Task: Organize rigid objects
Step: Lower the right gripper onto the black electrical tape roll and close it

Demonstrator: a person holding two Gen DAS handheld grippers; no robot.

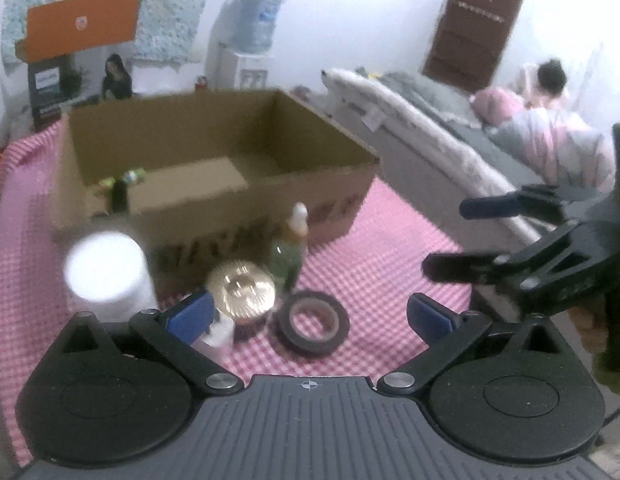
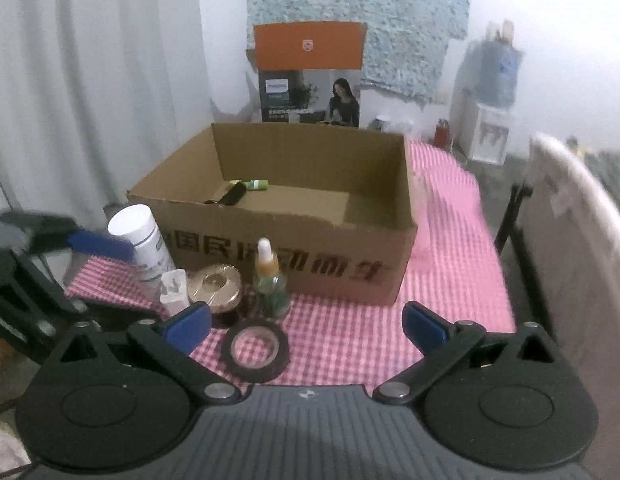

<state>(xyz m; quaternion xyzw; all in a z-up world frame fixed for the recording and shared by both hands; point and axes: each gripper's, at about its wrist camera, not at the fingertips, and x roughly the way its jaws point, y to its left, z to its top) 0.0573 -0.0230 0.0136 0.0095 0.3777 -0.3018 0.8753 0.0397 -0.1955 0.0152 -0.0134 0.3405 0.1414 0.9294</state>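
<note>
An open cardboard box stands on the pink checked cloth, with a black item and a green tube inside. In front of it stand a white bottle, a gold-lidded jar, a dropper bottle and a small white plug. A black tape roll lies nearest. My left gripper is open above the tape and holds nothing. My right gripper is open and holds nothing, to the right of the items.
The pink checked cloth covers the table. A bed with a person on it runs along the right. A printed carton stands behind the box, a water dispenser beyond, a curtain at left.
</note>
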